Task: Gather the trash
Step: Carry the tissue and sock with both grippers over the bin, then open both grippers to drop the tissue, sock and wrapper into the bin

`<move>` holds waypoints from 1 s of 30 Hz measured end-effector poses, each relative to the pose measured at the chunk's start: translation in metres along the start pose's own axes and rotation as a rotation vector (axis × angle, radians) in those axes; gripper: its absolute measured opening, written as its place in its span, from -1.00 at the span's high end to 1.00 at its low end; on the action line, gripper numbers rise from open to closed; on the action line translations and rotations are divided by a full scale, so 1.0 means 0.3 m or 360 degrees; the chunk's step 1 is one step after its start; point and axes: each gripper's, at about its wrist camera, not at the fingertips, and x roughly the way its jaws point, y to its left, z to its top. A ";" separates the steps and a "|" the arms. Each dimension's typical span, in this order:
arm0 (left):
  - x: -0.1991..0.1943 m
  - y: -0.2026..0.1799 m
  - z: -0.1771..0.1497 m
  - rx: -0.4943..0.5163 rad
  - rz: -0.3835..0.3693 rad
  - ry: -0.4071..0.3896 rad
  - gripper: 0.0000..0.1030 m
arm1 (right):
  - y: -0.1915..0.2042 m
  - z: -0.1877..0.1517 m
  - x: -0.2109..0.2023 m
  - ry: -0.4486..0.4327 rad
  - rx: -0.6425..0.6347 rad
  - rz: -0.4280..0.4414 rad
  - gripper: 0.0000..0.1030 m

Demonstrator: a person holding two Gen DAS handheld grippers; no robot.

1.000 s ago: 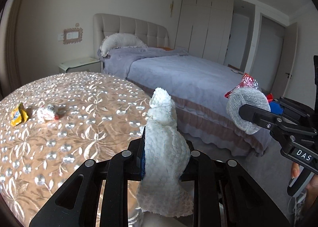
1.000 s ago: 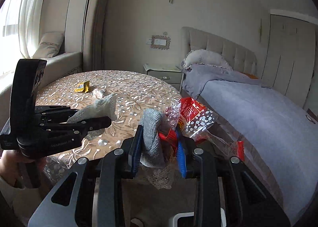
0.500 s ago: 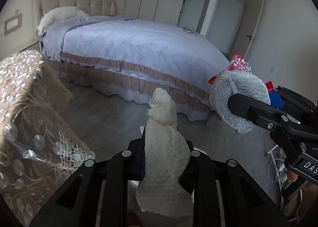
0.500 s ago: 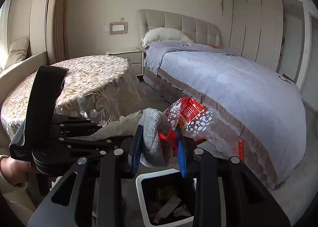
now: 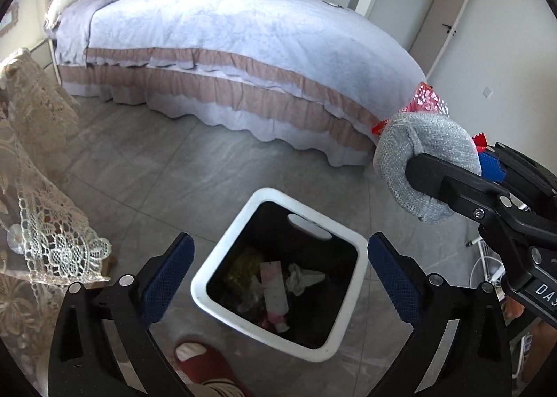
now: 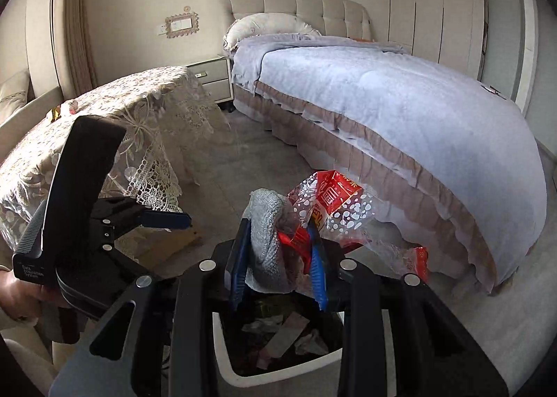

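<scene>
A white-rimmed trash bin [image 5: 346, 242] stands on the floor, with wrappers and crumpled paper [image 5: 275, 287] inside. My left gripper [image 5: 280, 264] is open and empty right above it. My right gripper [image 6: 282, 257] is shut on a grey cloth [image 6: 268, 233] and a red and clear plastic wrapper [image 6: 330, 198], held above the bin [image 6: 222, 362]. From the left wrist view the right gripper [image 5: 487, 167] is up and to the right of the bin. The white cloth I held before is not clearly seen.
A bed [image 5: 243, 35] with a lilac cover lies behind the bin. A round table with a lace cloth [image 6: 115, 111] stands to the left, with small trash [image 6: 54, 113] on it. A red slipper [image 5: 205, 365] is near the bin.
Both grippers swung from the table down over the bin. My left gripper opened and the white cloth is gone from it. The right gripper keeps its hold.
</scene>
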 end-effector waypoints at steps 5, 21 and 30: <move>-0.051 0.077 0.017 -0.0065 0.0187 -0.0067 -0.91 | -0.029 -0.036 0.058 0.0057 0.0033 0.0047 0.37; -0.115 0.122 0.036 -0.0073 0.0269 -0.0182 -0.91 | 0.032 -0.214 0.296 0.0231 -0.0043 0.0118 -0.88; -0.175 0.122 0.041 -0.0045 0.0297 -0.0220 -0.91 | 0.036 -0.142 0.230 0.0067 -0.0113 0.0050 -0.92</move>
